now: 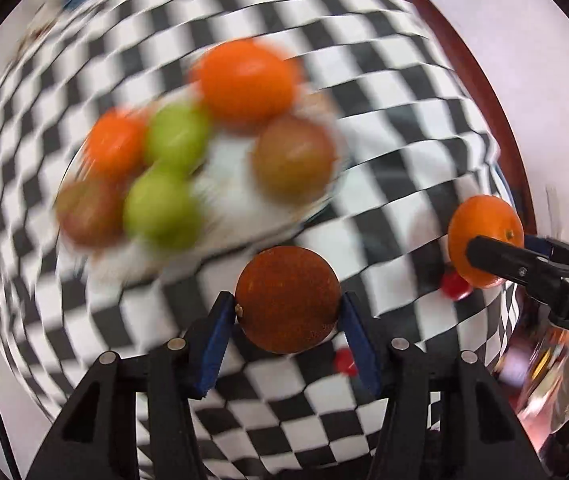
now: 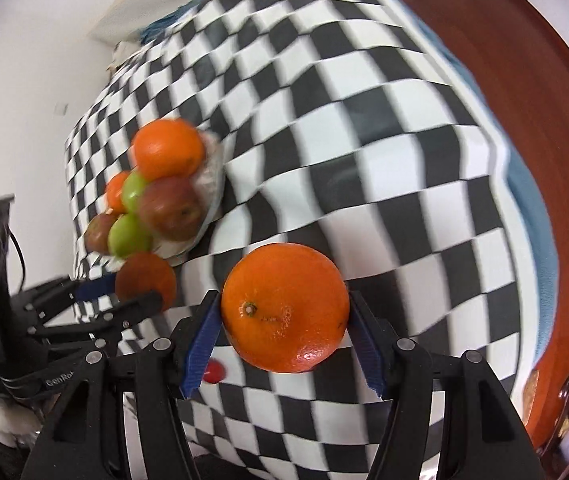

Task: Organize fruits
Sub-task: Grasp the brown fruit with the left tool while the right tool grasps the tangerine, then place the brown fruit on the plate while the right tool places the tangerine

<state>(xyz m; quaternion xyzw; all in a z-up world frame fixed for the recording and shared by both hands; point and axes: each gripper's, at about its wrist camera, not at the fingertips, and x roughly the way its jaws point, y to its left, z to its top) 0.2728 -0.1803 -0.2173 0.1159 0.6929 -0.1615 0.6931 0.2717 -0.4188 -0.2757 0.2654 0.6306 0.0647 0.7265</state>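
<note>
My left gripper (image 1: 287,304) is shut on a dark orange fruit (image 1: 287,299) and holds it above the checkered cloth, just in front of the white plate (image 1: 232,196). The plate carries two oranges (image 1: 246,80), two green fruits (image 1: 162,208) and two reddish apples (image 1: 294,160), all blurred. My right gripper (image 2: 284,312) is shut on a bright orange (image 2: 284,306), held above the cloth to the right of the plate (image 2: 212,184). In the left wrist view the right gripper (image 1: 496,256) shows at the right with its orange (image 1: 484,236). The left gripper (image 2: 140,292) shows at the left of the right wrist view.
A black-and-white checkered cloth (image 1: 364,92) covers the table. Small red fruits (image 1: 454,285) lie on the cloth below the grippers; one shows in the right wrist view (image 2: 214,372). A brown floor (image 2: 524,60) lies beyond the table's right edge. White walls stand behind.
</note>
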